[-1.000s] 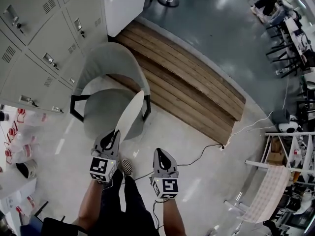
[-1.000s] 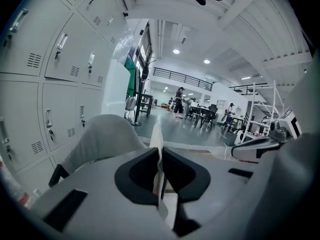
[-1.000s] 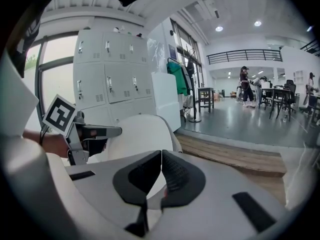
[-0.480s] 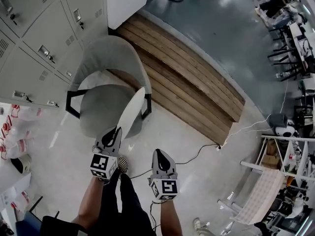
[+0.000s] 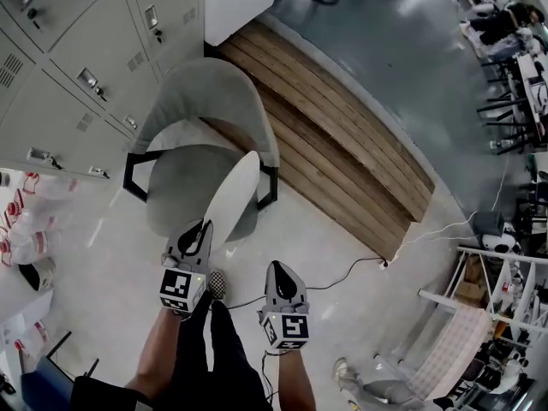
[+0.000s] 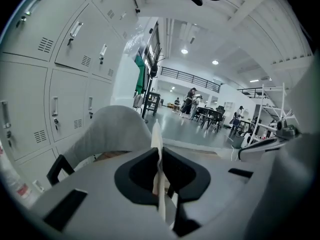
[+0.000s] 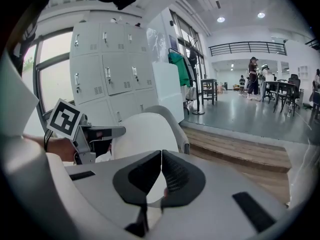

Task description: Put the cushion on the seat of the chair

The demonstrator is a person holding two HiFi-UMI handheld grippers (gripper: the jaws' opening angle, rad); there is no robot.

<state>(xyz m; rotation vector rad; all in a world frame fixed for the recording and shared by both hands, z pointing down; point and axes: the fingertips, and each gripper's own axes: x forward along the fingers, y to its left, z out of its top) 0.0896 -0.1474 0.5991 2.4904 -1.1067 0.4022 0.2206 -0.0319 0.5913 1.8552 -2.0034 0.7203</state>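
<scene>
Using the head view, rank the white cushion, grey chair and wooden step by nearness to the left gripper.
1. White flat cushion: clamped in the left gripper, standing on edge.
2. Grey curved-back chair: just ahead, below the cushion.
3. Slatted wooden step: behind the chair, toward the right.

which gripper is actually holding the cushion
The left gripper: its jaws are clamped on the edge of the white cushion. The right gripper beside it has its jaws shut together with nothing between them.
</scene>
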